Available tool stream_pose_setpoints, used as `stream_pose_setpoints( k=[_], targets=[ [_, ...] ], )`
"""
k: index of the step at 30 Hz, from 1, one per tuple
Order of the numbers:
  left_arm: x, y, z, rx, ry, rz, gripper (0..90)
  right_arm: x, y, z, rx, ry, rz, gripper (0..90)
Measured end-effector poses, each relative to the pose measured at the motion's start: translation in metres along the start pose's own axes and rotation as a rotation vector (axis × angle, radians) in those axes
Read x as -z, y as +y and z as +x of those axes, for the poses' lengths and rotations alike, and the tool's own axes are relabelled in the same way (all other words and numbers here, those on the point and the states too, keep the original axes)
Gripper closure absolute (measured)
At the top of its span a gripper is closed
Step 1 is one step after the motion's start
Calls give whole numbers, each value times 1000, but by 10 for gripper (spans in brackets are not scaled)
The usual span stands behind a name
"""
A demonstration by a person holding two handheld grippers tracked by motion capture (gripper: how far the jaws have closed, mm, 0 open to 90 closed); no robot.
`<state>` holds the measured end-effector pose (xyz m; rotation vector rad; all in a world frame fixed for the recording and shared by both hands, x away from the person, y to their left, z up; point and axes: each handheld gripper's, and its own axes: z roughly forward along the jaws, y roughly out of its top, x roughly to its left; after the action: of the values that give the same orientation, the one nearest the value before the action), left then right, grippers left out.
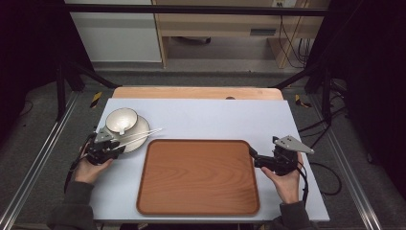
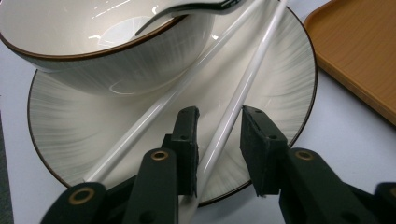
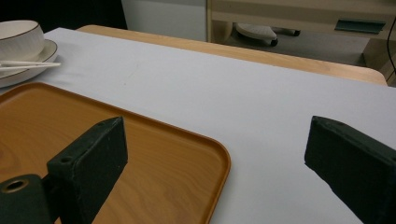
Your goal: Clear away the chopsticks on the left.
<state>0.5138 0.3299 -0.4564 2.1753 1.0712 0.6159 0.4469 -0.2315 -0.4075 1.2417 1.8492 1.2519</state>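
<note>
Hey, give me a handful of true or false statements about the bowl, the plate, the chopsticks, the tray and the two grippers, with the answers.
1. The bowl sits on the plate. True.
2. One white chopstick runs between the left gripper's jaws. True; a gap shows on one side, so they are not clamped on it yet.
3. The wooden tray holds the bowl and plate. False; the tray is bare, and they sit on the table beside it.
4. The right gripper holds a chopstick. False; its jaws stand wide open with nothing between them, at the tray's corner.
5. A spoon rests in the bowl. True.
</note>
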Motion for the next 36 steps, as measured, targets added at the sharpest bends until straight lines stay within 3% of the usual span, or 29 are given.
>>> stream_pose_setpoints(
  k=[18,23,28,36],
  targets=[
    [1,1,-4,44,-25,-9,815,0,0,0,1,2,8,62],
    [0,2,-4,54,-25,-10,805,0,0,0,0,2,7,62],
    [-1,5,-3,106,-38,-30,766,0,0,-1,2,4,3,62],
    [-8,9,-5,135,-33,-31,803,-1,0,-1,2,4,4,61]
  ],
)
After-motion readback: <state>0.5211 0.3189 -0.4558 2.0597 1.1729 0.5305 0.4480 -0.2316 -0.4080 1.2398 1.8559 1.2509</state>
